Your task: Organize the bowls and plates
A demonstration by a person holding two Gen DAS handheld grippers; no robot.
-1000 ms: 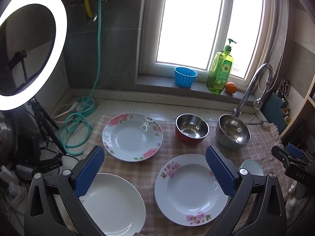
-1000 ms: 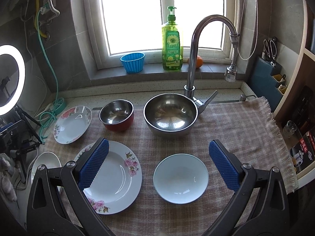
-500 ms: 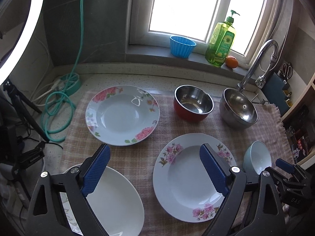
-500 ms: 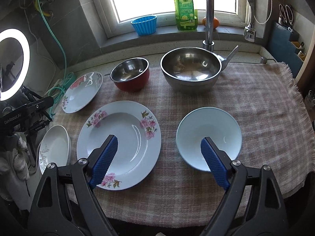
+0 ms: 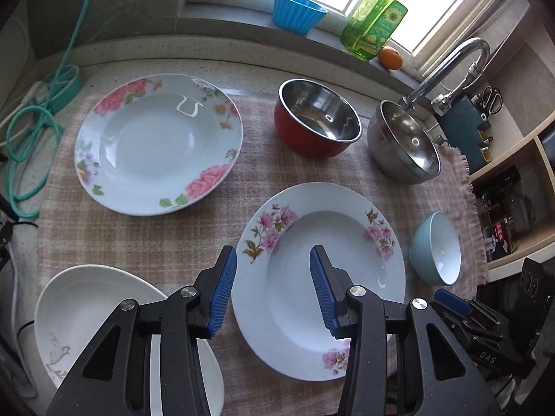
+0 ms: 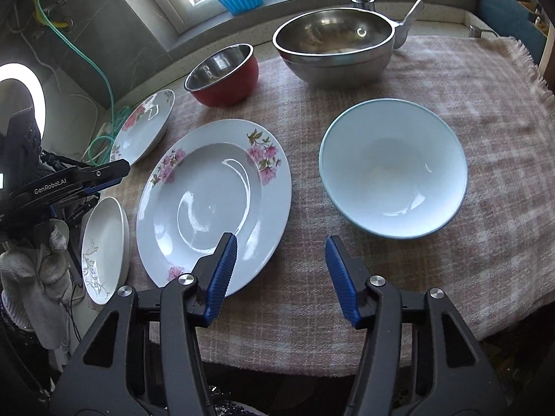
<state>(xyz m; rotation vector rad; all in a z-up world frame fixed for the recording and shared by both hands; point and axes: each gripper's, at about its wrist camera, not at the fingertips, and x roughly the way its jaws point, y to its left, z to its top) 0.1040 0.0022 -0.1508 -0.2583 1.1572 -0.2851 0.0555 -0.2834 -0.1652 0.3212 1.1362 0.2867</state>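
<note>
Our left gripper (image 5: 273,287) hangs above the near-left rim of the pink-flowered plate (image 5: 317,263); its jaws have just been closing, yet nothing is between them. Our right gripper (image 6: 280,275) is also half open and empty, its jaws just narrowed, with the light blue bowl (image 6: 393,168) ahead to the right. We judge both as glazed ceramic: stiff, slippery, breakable. We should pinch the rim, not the smooth well.
</note>
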